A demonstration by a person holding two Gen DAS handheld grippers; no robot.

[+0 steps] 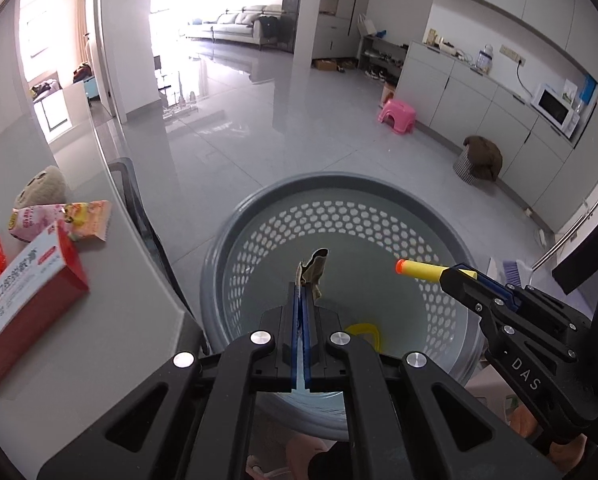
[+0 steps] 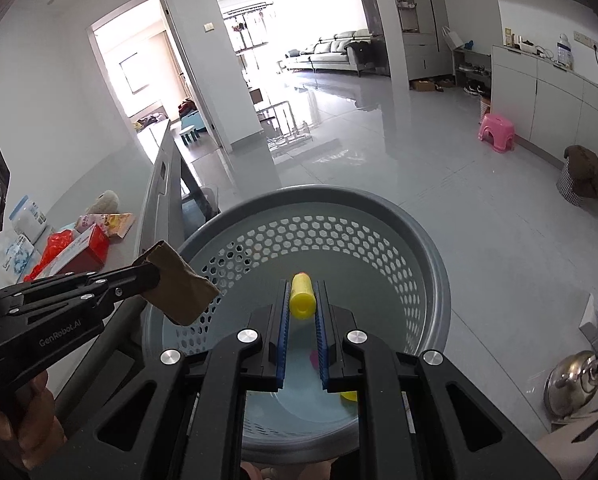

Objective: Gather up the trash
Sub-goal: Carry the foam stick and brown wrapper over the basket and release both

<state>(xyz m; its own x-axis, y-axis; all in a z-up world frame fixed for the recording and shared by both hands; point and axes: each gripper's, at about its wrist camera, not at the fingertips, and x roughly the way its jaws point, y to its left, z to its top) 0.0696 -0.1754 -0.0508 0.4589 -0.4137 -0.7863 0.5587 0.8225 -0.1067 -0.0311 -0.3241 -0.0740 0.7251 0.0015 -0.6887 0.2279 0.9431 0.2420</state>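
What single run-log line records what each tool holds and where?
left tool: shut on brown paper scrap | right tool: shut on yellow foam dart | both above grey perforated basket | nothing released yet

You can read "DAS" on the right tongs (image 1: 457, 276) at lower right, and "GenRobot.AI" on the left tongs (image 2: 149, 276) at lower left.

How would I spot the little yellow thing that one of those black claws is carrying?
Find the big grey perforated basket on the floor beside the table. Above its opening, the right gripper pinches a foam dart. It is a yellow tube with an orange tip, unlike the flat brown paper scrap in the left gripper.
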